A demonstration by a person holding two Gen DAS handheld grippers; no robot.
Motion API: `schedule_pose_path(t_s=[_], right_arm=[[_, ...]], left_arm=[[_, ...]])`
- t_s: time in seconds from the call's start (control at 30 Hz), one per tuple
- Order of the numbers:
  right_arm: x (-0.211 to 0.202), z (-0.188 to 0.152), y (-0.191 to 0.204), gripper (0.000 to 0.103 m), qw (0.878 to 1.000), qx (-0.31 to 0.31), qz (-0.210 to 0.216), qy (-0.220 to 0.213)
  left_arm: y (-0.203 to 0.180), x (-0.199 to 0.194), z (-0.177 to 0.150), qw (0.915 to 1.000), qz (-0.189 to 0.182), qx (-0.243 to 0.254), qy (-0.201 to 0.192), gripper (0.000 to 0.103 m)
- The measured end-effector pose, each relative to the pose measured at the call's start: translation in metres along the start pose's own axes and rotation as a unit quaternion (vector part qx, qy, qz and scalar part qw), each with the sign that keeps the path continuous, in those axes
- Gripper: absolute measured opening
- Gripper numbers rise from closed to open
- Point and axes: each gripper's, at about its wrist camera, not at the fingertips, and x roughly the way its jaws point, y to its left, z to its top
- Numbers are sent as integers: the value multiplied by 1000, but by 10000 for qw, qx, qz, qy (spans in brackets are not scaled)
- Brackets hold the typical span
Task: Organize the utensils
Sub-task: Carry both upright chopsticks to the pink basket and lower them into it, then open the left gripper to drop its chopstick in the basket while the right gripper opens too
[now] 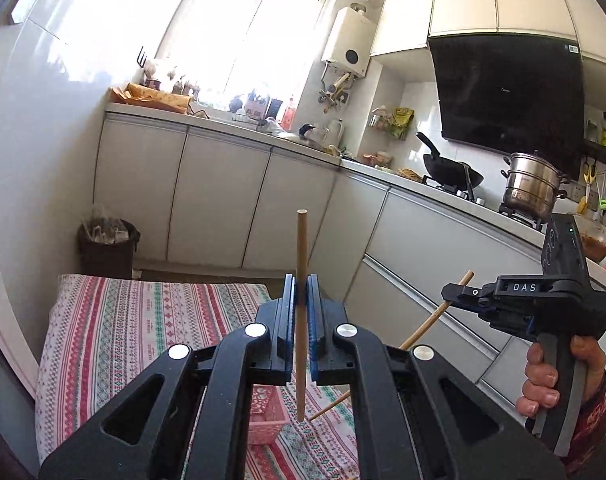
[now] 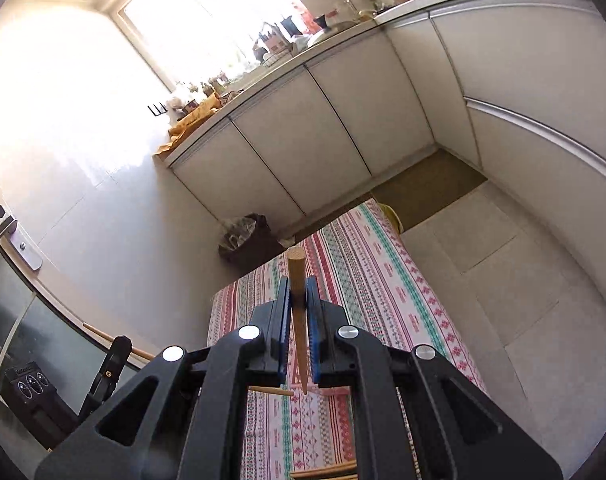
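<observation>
Low in the middle of the left wrist view, the left gripper (image 1: 302,292) is clenched on one wooden chopstick (image 1: 302,248), which stands upright between its blue pads, blunt end up and thin tip hanging just above the striped tablecloth (image 1: 115,320). Behind that tip, partly hidden by the gripper body, sits a pink basket (image 1: 269,412). At the right edge of the same view the right gripper (image 1: 449,292), held by a hand (image 1: 555,384), is clamped on a second chopstick (image 1: 431,320) that slants down toward the cloth.

Centre of the right wrist view, that gripper (image 2: 300,300) grasps its chopstick (image 2: 297,280), thick end pointing away. The other gripper's stick (image 2: 115,340) crosses the lower left. So two chopsticks are held, one per gripper. More wooden sticks (image 2: 323,472) lie at the bottom edge; their number is unclear.

Around stand white cabinets (image 1: 219,196), a dark bin (image 1: 107,248), one black wok (image 1: 451,172) and one steel pot (image 1: 533,188).
</observation>
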Motion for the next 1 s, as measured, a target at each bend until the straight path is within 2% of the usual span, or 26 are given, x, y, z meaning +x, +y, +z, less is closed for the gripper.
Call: schedule_pose_path(t_s=[0.23, 0.5, 0.6, 0.67, 0.77, 0.83, 1.0], right_arm=[[43, 3, 17, 8, 9987, -483, -96, -109], [92, -28, 27, 8, 9943, -1061, -46, -53], [106, -41, 29, 14, 9919, -1267, -2, 73], [109, -44, 28, 28, 9926, -1212, 10, 98], [107, -44, 23, 30, 9943, -1061, 7, 65], [105, -44, 21, 34, 9949, -1011, -18, 55], [88, -46, 15, 38, 9955, -945, -45, -87]], left_arm=[[17, 32, 0, 9998, 155, 83, 63, 4], [36, 77, -38, 9983, 349, 24, 473, 5], [43, 88, -52, 9970, 306, -46, 715, 6], [44, 86, -53, 9969, 356, -73, 697, 14], [48, 71, -47, 9978, 427, -164, 472, 30], [48, 61, -41, 9983, 412, -214, 355, 36], [42, 42, -35, 9989, 398, -205, 166, 44]])
